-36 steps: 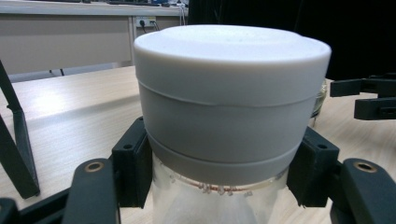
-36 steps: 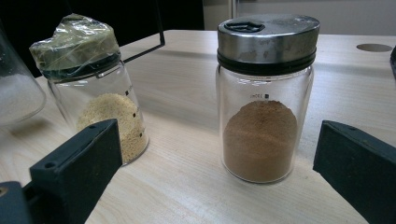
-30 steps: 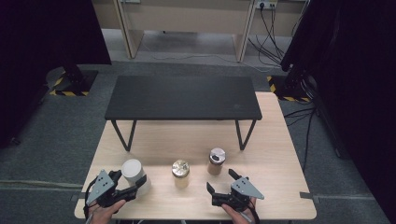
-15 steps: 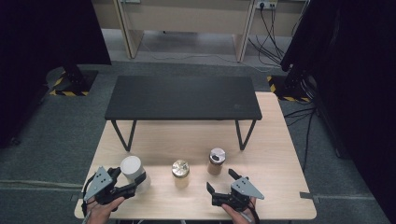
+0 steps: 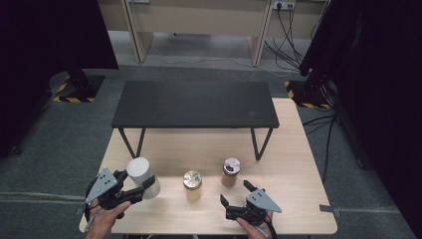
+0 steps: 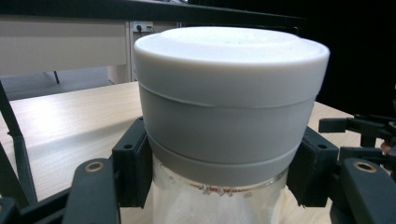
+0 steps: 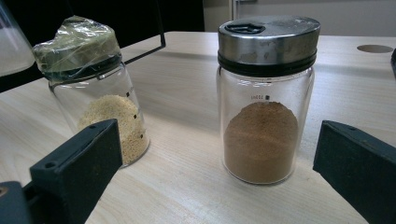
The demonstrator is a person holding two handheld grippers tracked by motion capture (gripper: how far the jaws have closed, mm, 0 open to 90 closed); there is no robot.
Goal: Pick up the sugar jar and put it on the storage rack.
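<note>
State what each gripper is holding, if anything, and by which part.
The left gripper holds the white-lidded jar by its neck, just under the lid. The right gripper holds nothing.

On the table (image 5: 298,164), three jars sit in a row before the low bench (image 5: 194,104): white-lidded jar (image 5: 142,177) left, wrapped jar (image 5: 192,184) middle, shaker jar (image 5: 230,172) right

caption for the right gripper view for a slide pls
Open right gripper facing a steel-lidded jar of brown powder, beside a wrap-covered jar of pale granules.
</note>
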